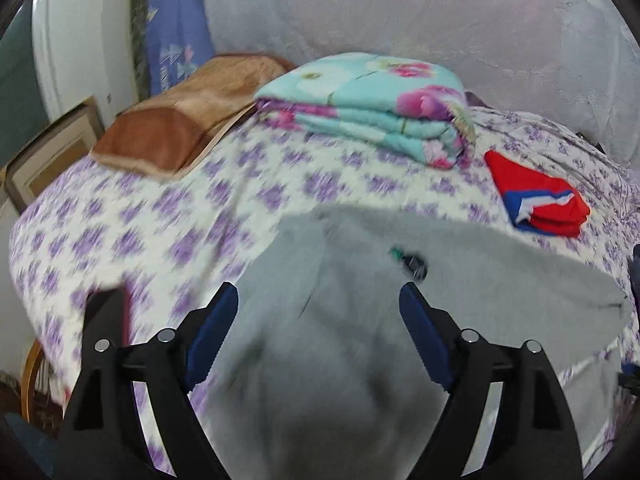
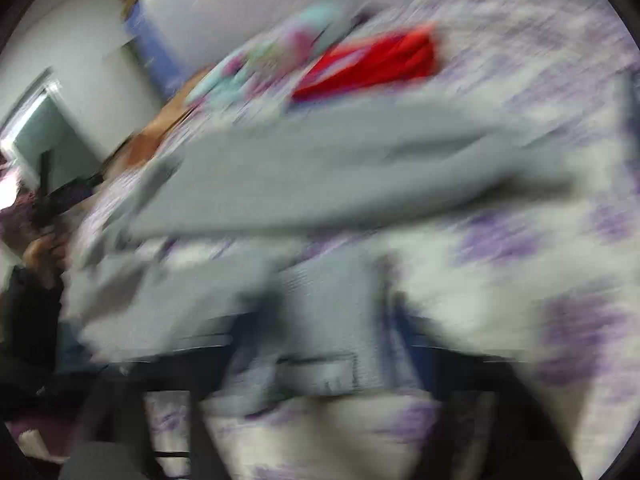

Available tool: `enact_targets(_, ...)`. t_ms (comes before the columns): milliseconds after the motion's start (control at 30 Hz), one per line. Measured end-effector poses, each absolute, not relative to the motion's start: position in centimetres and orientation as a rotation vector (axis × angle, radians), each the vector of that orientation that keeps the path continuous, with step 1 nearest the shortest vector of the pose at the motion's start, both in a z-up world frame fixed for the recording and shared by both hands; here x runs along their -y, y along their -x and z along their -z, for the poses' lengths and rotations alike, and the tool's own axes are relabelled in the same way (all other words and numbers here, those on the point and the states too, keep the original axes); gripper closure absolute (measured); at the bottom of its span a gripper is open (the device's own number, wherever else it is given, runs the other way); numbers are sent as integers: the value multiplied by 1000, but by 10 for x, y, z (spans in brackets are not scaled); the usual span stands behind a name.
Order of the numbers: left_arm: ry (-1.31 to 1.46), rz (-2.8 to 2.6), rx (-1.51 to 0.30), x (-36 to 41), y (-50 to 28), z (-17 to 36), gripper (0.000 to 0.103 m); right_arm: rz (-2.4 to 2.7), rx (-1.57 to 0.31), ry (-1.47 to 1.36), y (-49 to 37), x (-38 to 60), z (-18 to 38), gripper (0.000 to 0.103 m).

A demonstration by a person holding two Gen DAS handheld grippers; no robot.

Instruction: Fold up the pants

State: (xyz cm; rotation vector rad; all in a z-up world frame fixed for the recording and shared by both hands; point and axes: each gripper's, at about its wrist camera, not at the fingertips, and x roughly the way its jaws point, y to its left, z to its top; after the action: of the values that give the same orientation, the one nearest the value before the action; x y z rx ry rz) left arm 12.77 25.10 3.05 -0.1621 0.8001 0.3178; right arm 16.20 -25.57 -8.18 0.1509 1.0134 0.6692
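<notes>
Grey pants (image 1: 480, 272) lie spread on a bed with a purple-flowered sheet (image 1: 160, 220). A small dark tag (image 1: 414, 265) shows on them. My left gripper (image 1: 319, 320) hangs just above the cloth, its blue pads wide apart and nothing pinched between them. The right wrist view is badly blurred: the grey pants (image 2: 320, 184) stretch across it, partly raised, with a shadow beneath. A band of that grey cloth lies between the dark fingers of my right gripper (image 2: 332, 332). The blur hides whether they press on it.
A folded turquoise floral quilt (image 1: 372, 100) and a brown pillow (image 1: 180, 120) sit at the far side of the bed. A folded red and blue garment (image 1: 536, 200) lies to the right, also red garment (image 2: 380, 64). A hand (image 2: 40, 248) shows at far left.
</notes>
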Motion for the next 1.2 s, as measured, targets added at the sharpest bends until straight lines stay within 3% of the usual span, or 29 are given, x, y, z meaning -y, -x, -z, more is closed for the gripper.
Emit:
enact_targets(33,176,-332,-814,-254,-118,-26,23,-664,-978,-110,-153,251,75,93)
enact_targets(100,196,-347,-830,-260,-102,-19,23,-637,-885,-58,-139,254,46,95)
enact_targets(267,225,-378,-838,-263,-65,-6,22,-435,-663,-65,-77,326,-46,95)
enact_targets(333,257,-379,-853,-262,-49,5,21,-354,-659,-95,-48,358,-55,95)
enact_targets(500,315,-393,-897,-272,-35,31,13,-246,-948,-220,-26,406,33,93)
enact_targets(600,392,-407,-903,-290,-44,43,12,-218,-983,-275,-26,401,80,85)
enact_targets(767,528,-343,-927,-299,-79,61,6,-214,-933,-310,-28,396,82,82)
enact_targets(933,532,-365,-938,-278,-103,64,7,-214,-940,-308,-36,393,81,83)
enact_targets(1000,565,-345,-933,-271,-95,54,24,-218,-935,-308,-28,395,83,83)
enact_targets(1033,588,-333,-926,-270,-90,48,24,-223,-933,-310,-27,396,83,83)
enact_targets(1067,604,-324,-910,-270,-85,43,22,-227,-931,-314,-27,397,84,83)
enact_targets(1133,611,-317,-862,-268,-78,31,5,-233,-932,-321,-28,398,85,82)
enact_targets(1200,596,-327,-876,-268,-84,33,5,-236,-930,-319,-32,397,86,81)
